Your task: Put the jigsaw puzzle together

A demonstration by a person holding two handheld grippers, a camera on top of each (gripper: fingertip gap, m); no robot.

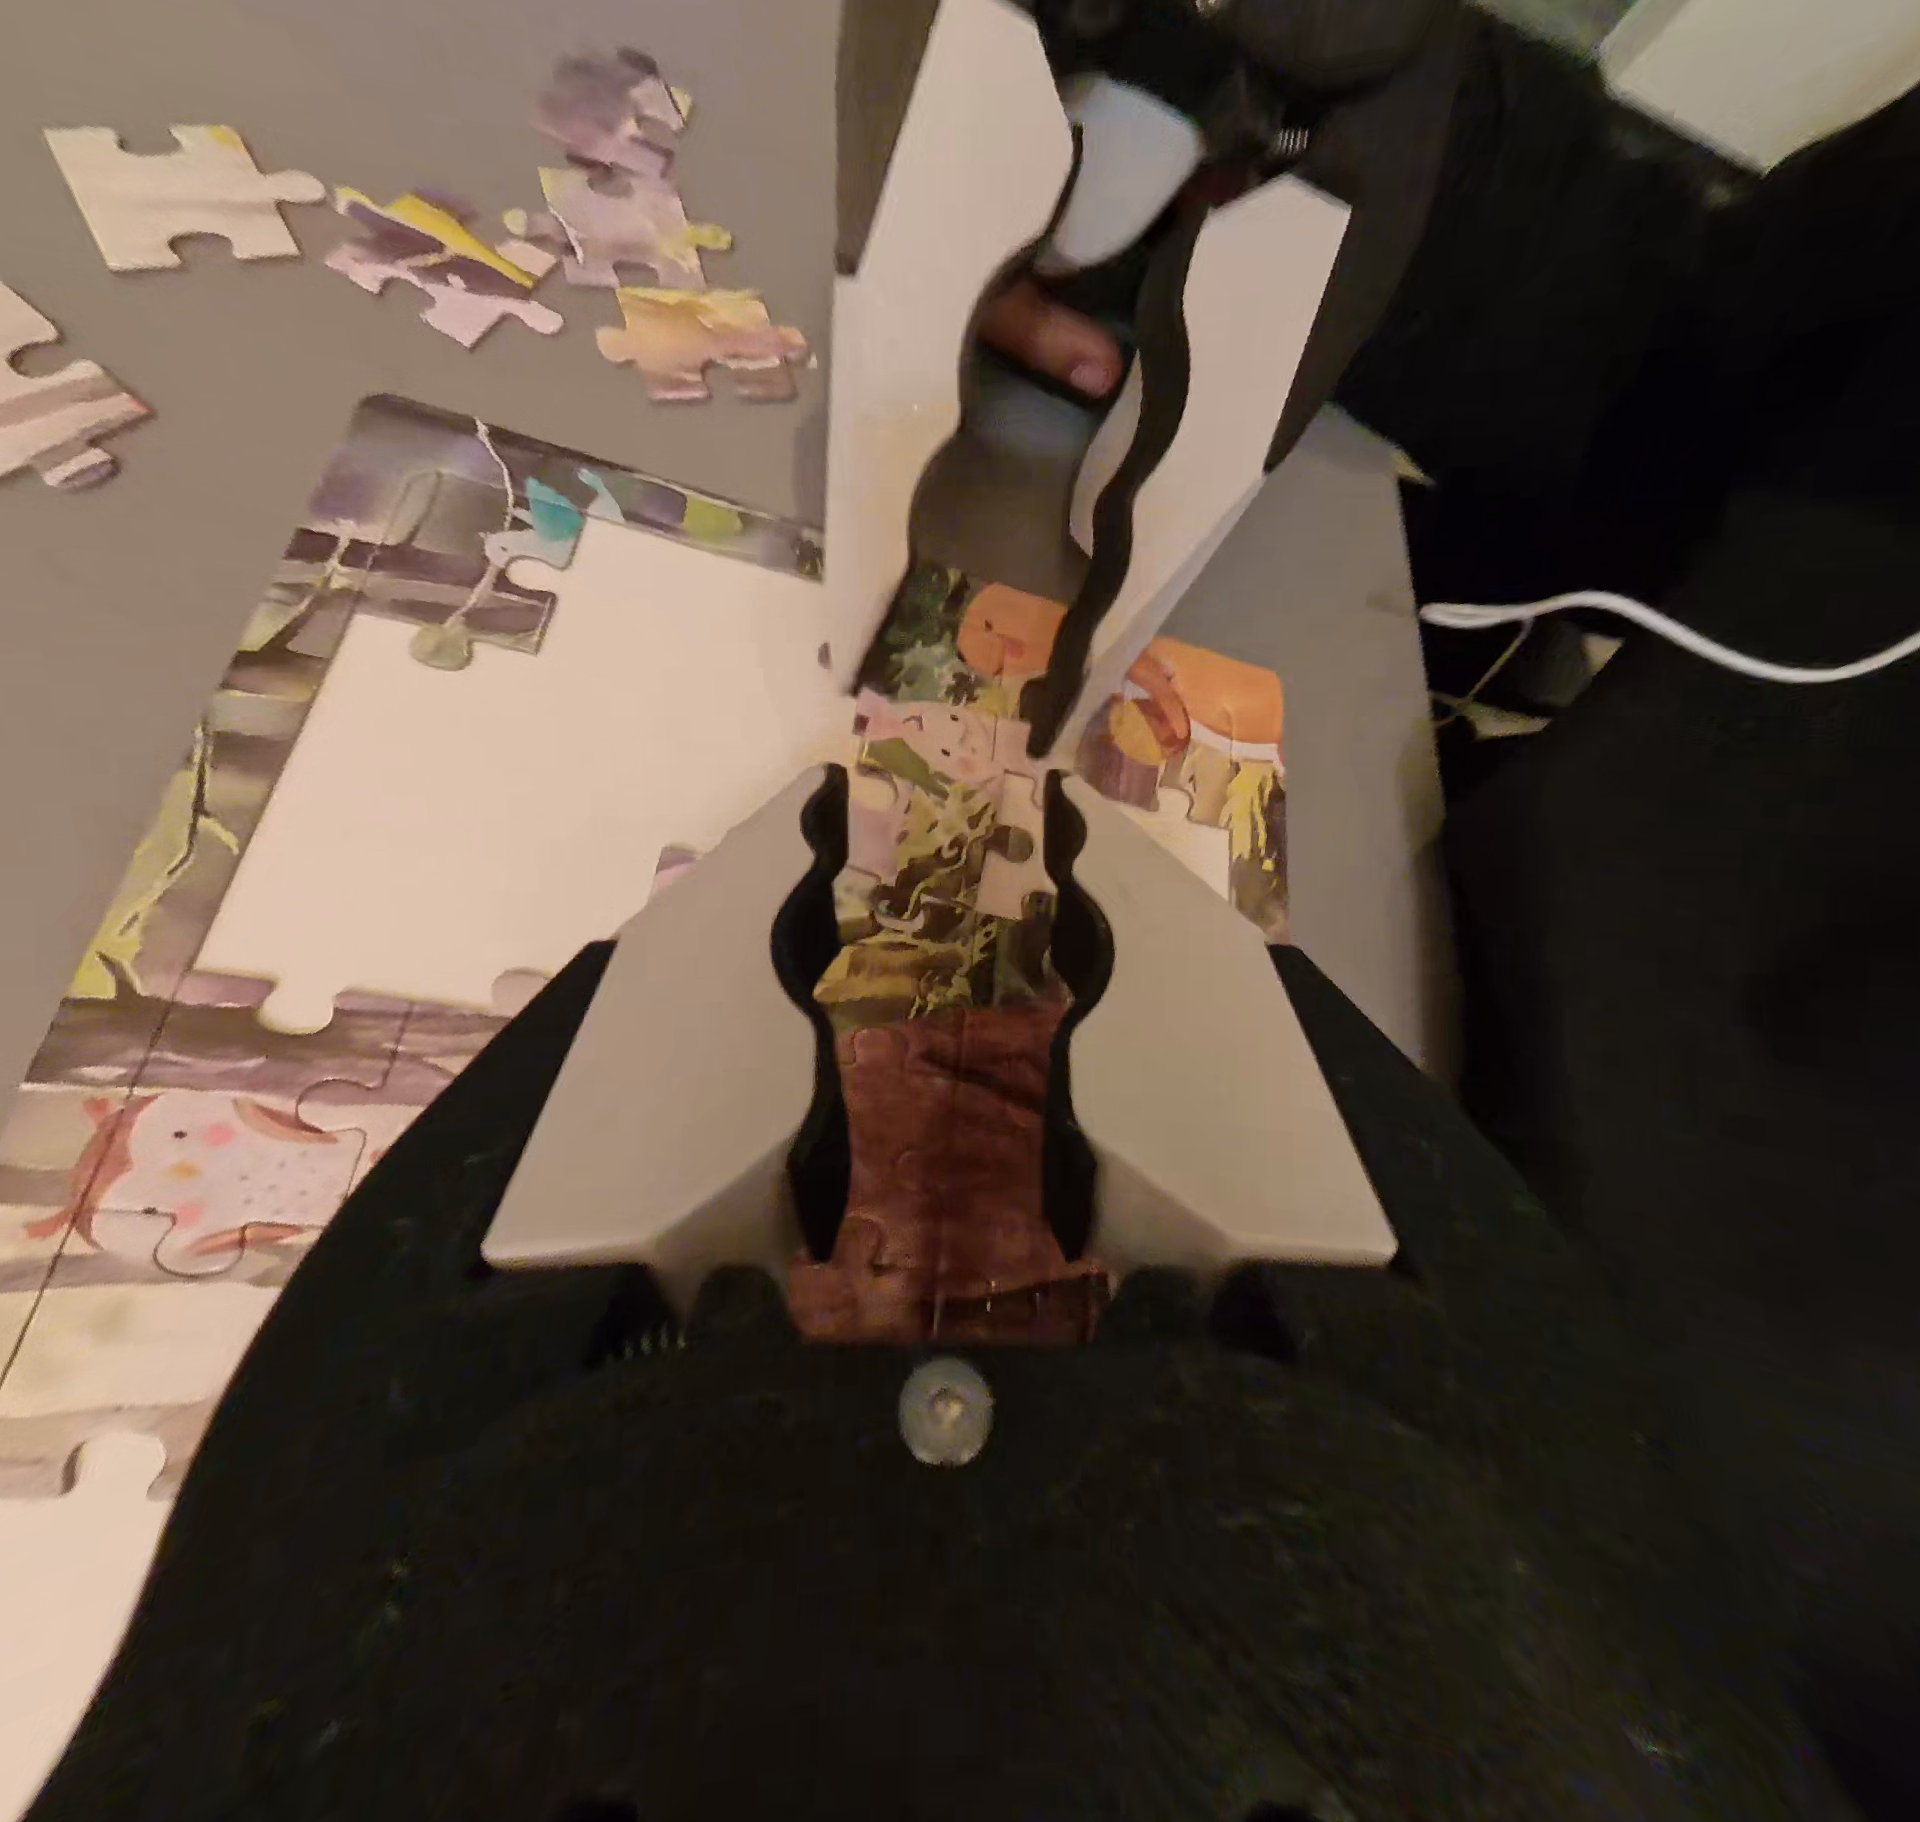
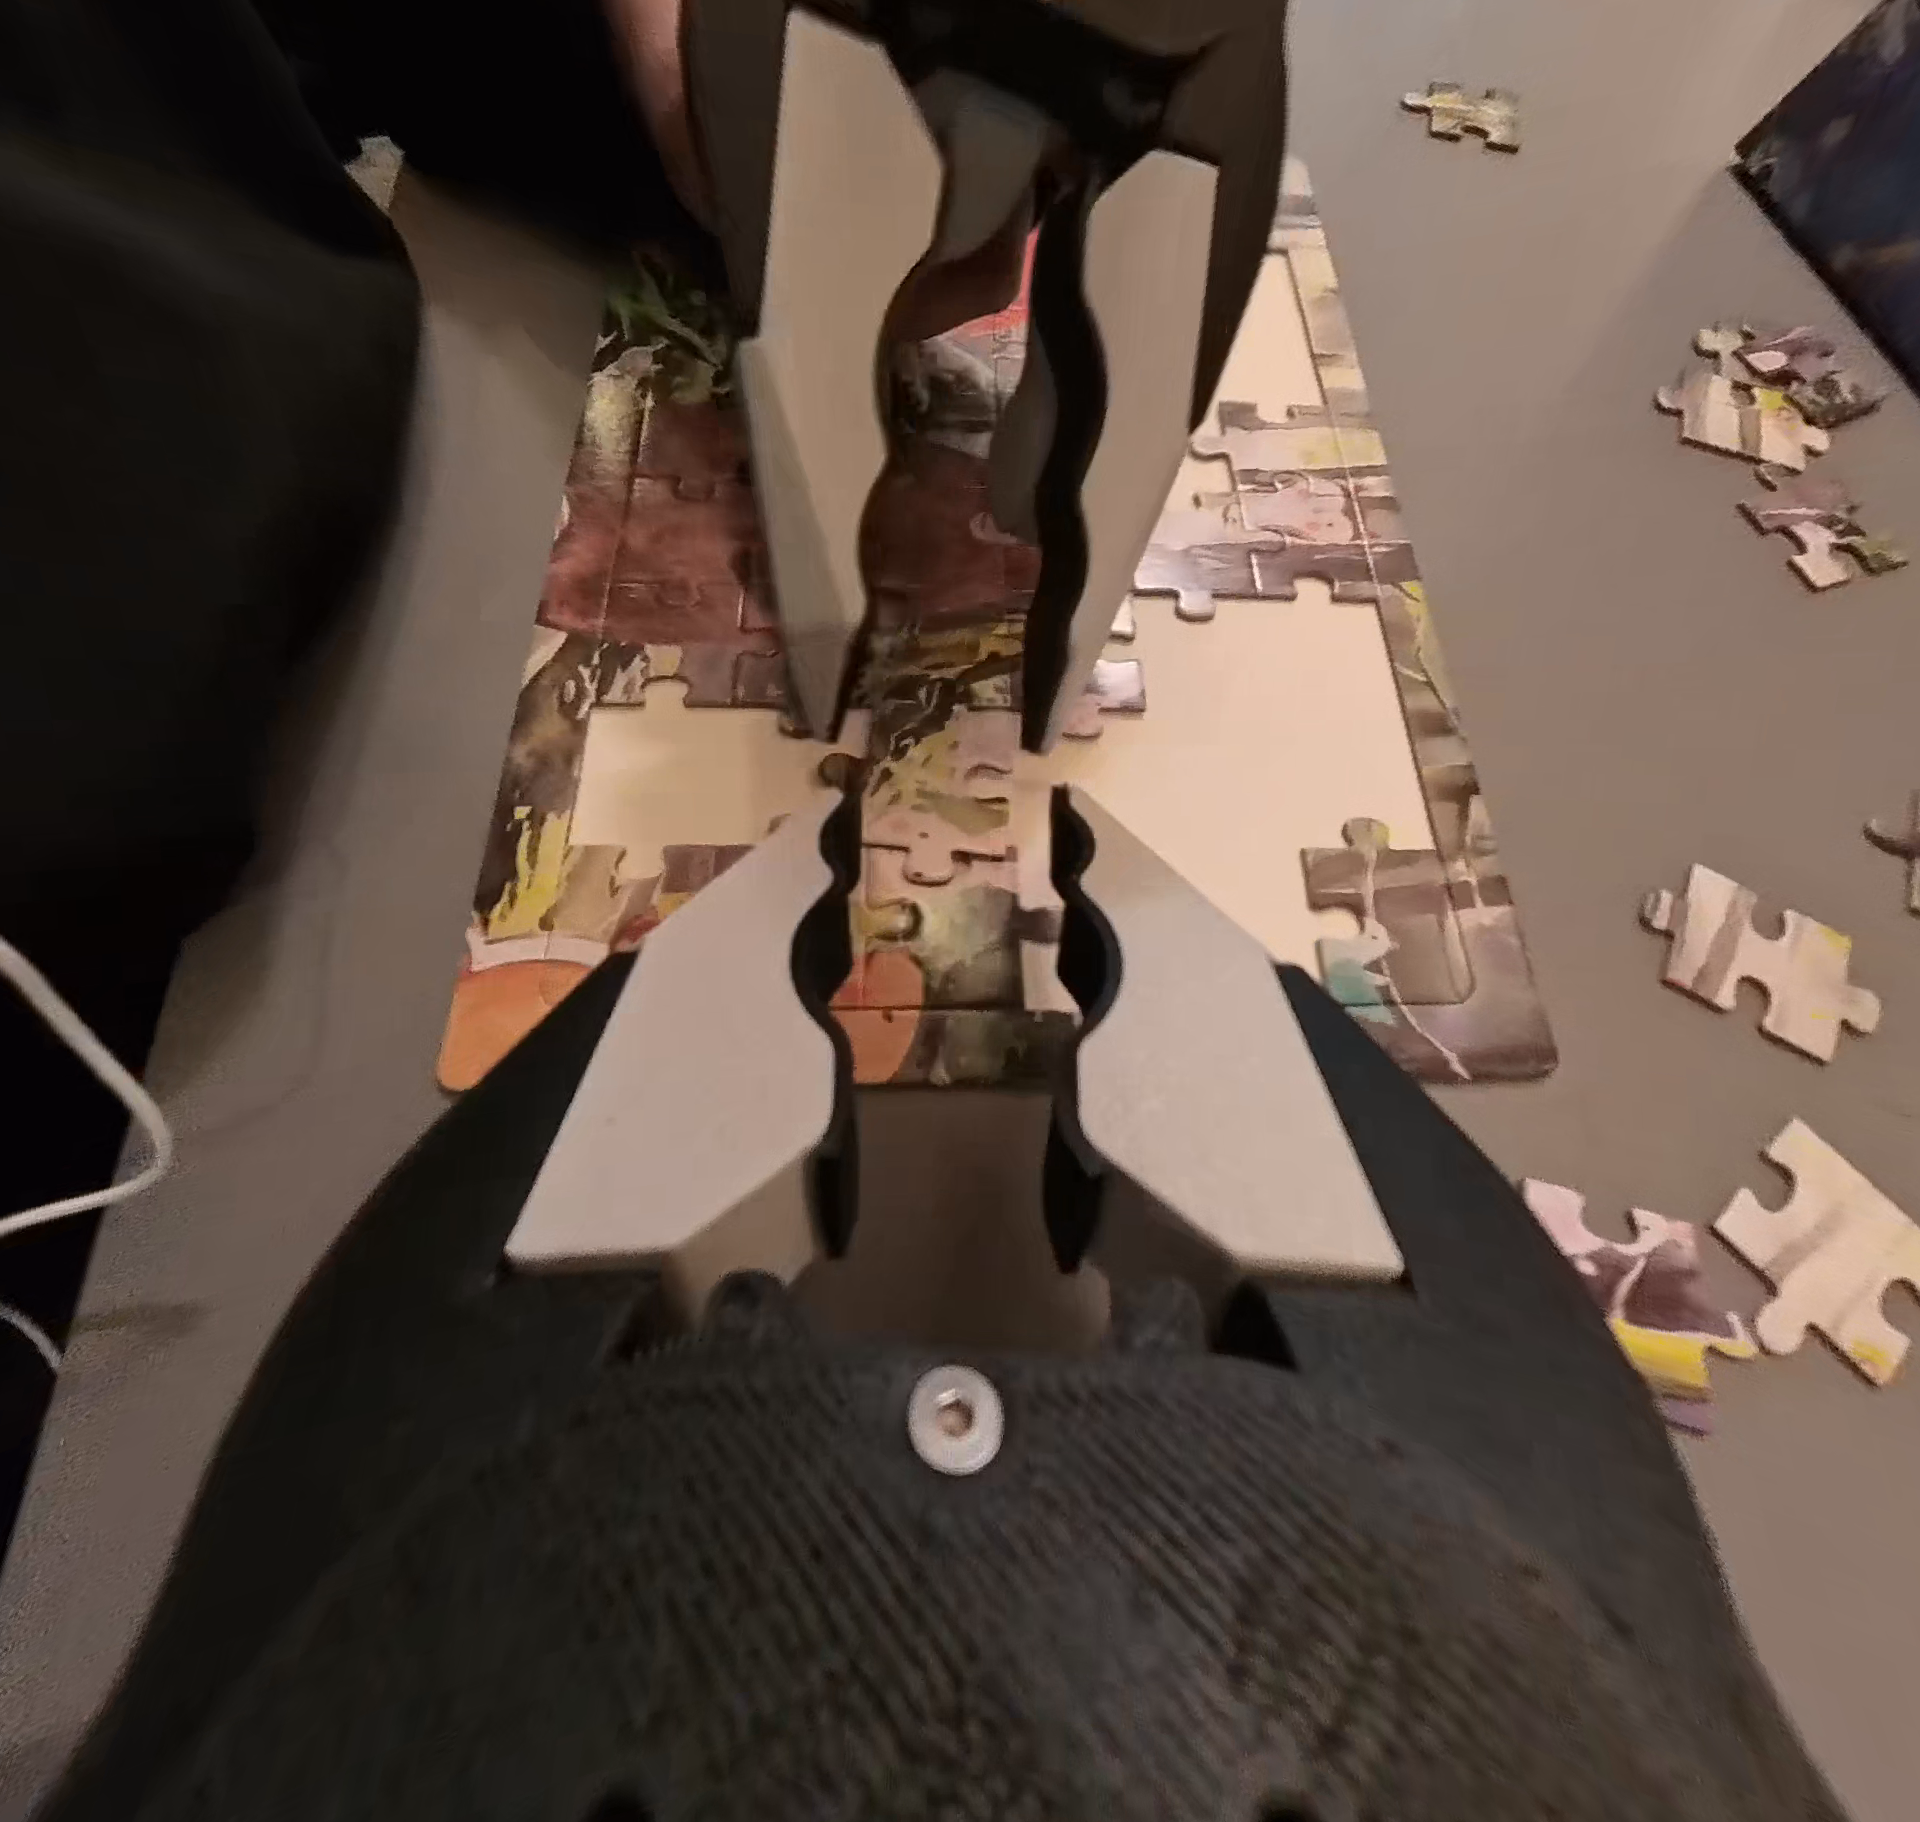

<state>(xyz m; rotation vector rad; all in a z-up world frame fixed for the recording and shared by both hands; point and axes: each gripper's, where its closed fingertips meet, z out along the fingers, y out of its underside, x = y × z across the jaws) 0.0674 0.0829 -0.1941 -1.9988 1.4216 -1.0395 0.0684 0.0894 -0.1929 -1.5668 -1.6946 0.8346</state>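
The partly built jigsaw puzzle (image 1: 935, 1128) lies flat on the grey table (image 1: 260, 27). Its border and one side strip are joined, and its cream middle (image 1: 468, 785) is bare. My left gripper (image 1: 943, 785) is open, with its tips down over a pale pink and green piece (image 1: 935, 754) in the strip. My right gripper (image 1: 951, 707) comes in from the opposite side, open, with its tips almost meeting the left ones. In the right wrist view the right gripper (image 2: 951, 801) and left gripper (image 2: 930, 733) face each other over the same strip (image 2: 935, 858). Neither holds a piece.
Several loose pieces lie on the table beyond the puzzle (image 1: 447, 266) (image 1: 177, 193) (image 2: 1756, 951) (image 2: 1818, 1242). A dark box (image 2: 1849, 162) sits at the far corner. A white cable (image 1: 1662, 640) hangs off the table edge (image 1: 1423, 733). A person's finger (image 1: 1049, 338) shows behind the right gripper. The left tips stand about 6 cm off the partly built jigsaw puzzle (image 1: 935, 1128). My right wrist view (image 2: 887, 558) looks at it from another angle.
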